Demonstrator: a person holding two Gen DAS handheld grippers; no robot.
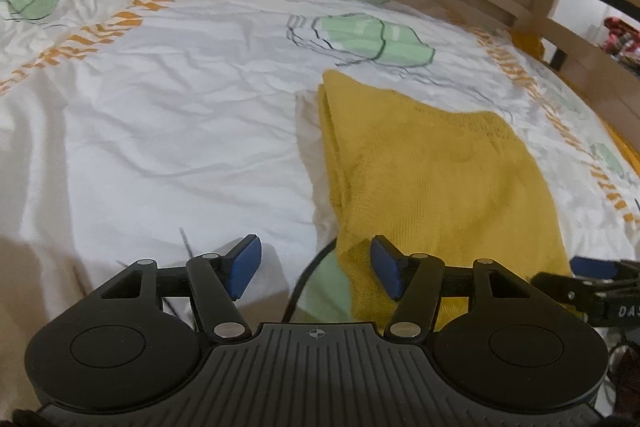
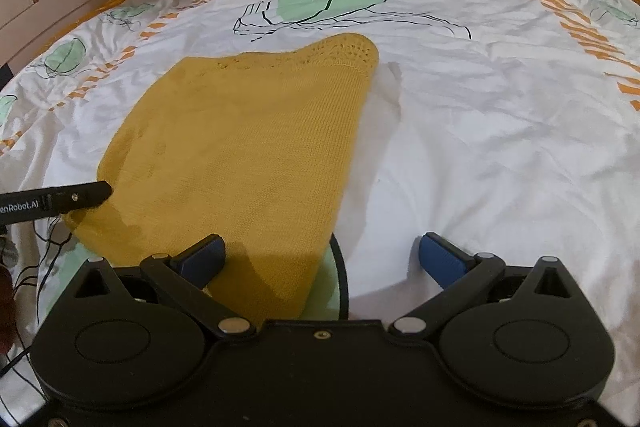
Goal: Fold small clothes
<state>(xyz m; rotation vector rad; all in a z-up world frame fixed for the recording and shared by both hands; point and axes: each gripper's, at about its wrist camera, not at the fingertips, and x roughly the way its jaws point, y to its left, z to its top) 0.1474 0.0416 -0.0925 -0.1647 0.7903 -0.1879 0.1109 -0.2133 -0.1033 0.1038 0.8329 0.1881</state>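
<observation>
We read "enRobot.AI" on the left gripper [image 2: 105, 189] where it enters the right wrist view. The yellow knitted garment [image 2: 248, 155] lies flat on the printed bedsheet [image 2: 480, 131]. Both the left and the right gripper [image 2: 320, 259] have jaws apart, gripping nothing.

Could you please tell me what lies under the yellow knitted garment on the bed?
The yellow knitted garment lies on the white printed bedsheet; a green print peeks out at its near edge. Anything else beneath is covered.
</observation>
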